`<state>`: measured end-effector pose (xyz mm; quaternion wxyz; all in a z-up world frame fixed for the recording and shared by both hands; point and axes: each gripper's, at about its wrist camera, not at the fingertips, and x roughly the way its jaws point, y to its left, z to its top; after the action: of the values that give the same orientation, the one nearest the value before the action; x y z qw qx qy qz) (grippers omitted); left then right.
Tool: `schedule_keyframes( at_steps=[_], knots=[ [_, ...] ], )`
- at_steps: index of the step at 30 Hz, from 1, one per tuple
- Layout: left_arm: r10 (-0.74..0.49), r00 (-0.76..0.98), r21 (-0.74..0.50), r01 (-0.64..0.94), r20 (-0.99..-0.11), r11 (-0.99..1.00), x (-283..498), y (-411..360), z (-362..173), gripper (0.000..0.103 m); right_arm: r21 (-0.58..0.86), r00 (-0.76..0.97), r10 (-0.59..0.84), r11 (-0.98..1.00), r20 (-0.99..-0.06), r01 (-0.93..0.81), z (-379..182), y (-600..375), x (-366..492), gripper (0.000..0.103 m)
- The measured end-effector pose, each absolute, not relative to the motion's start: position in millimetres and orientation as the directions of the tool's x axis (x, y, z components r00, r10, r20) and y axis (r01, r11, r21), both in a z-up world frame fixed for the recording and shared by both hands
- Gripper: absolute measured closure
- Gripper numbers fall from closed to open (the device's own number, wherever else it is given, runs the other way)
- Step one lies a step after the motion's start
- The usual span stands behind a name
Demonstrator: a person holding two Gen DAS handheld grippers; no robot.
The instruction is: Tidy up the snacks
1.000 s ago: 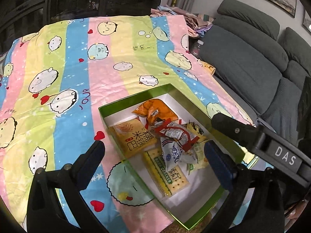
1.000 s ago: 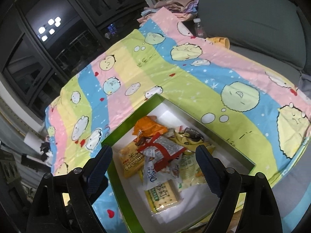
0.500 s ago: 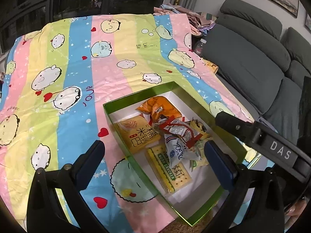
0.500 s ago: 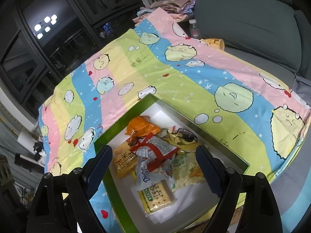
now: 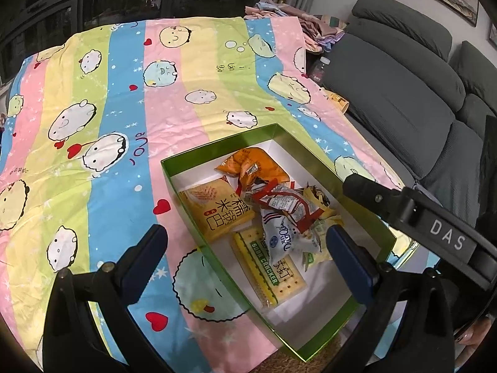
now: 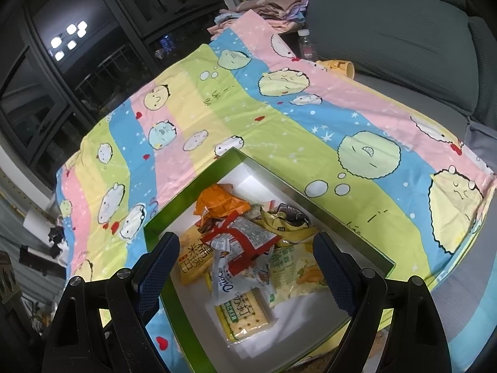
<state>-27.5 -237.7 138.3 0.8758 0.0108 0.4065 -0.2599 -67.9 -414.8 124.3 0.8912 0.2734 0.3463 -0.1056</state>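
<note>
The snacks sit heaped in a green-rimmed box point(image 5: 217, 152) with a white floor, near the front edge of a striped cartoon bedsheet point(image 5: 124, 93). An orange packet point(image 5: 254, 164) lies at the far end, a yellow rice-cracker packet point(image 5: 214, 208) beside it, and a red-and-clear wrapper point(image 5: 285, 202) is piled on a white pouch point(image 5: 279, 236). A soda cracker pack point(image 5: 273, 273) lies nearest the front — flat on the box floor.

Both claws hang above the box, touching nothing. The left gripper point(image 5: 245, 255) has its jaws wide apart, empty. The right gripper point(image 6: 245, 267) also stands well open over the pile — nothing between its pads. A grey sofa point(image 5: 403, 93) runs along the right side.
</note>
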Motion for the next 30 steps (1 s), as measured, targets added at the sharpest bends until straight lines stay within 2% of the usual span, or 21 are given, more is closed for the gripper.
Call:
schedule_keyframes(
  at_steps=[30],
  knots=[
    [-0.447, 0.517, -0.209, 0.454, -0.73, 0.866, -23.3, -230.0, 132.7, 0.001, 0.401, 0.73, -0.015, 0.828, -0.683, 0.392, 122.2, -417.3, -68.7, 0.015]
  ],
)
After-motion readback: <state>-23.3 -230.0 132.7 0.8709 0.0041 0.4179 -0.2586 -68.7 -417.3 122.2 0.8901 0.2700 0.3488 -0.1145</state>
